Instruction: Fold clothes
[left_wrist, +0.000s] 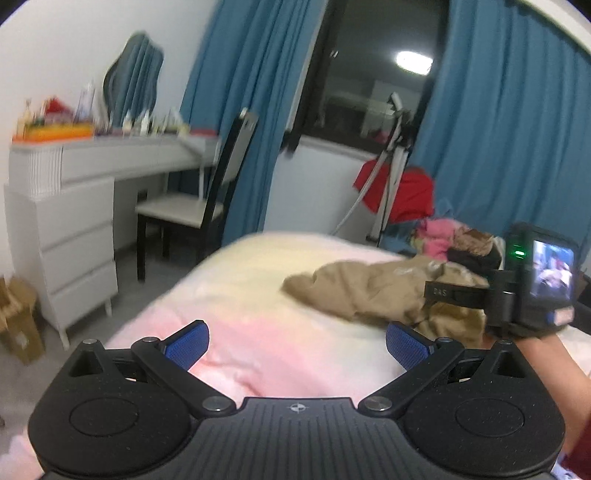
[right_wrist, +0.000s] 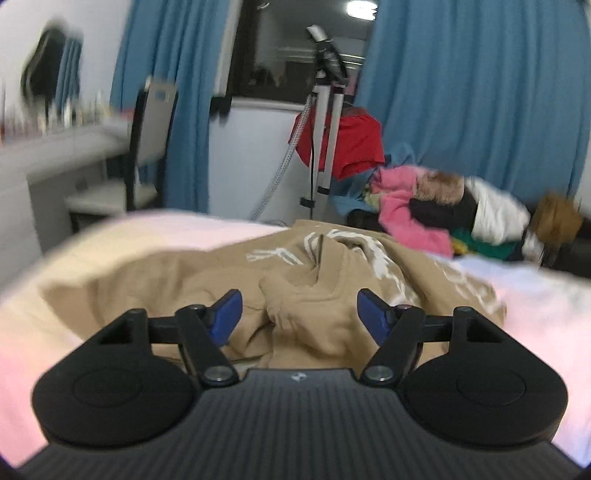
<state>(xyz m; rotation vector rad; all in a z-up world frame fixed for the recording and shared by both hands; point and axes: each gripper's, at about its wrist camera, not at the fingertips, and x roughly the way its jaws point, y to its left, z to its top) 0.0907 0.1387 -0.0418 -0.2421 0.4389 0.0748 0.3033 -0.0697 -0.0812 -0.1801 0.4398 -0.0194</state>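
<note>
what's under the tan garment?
The tan garment lies crumpled on the pink-and-cream bedding, which shows all around it. Whatever sits beneath its folds is covered.

Dim indoor light; a ceiling lamp glares in the window (left_wrist: 373, 74); motion blur, seemingly, smears fisheye-bent edges.

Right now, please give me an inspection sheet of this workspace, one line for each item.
Surface: bed with pink and cream cover.
Job's things: tan garment, crumpled, white print, unfolded.
Clutter: clothes pile behind the garment.
Grippers: left gripper open over bare cover; right gripper open, garment fabric between the jaws, not pressed.
Cables: hose hanging from garment steamer stand.
Surroundings: blue curtains, dark window, white dresser, chair.
</note>
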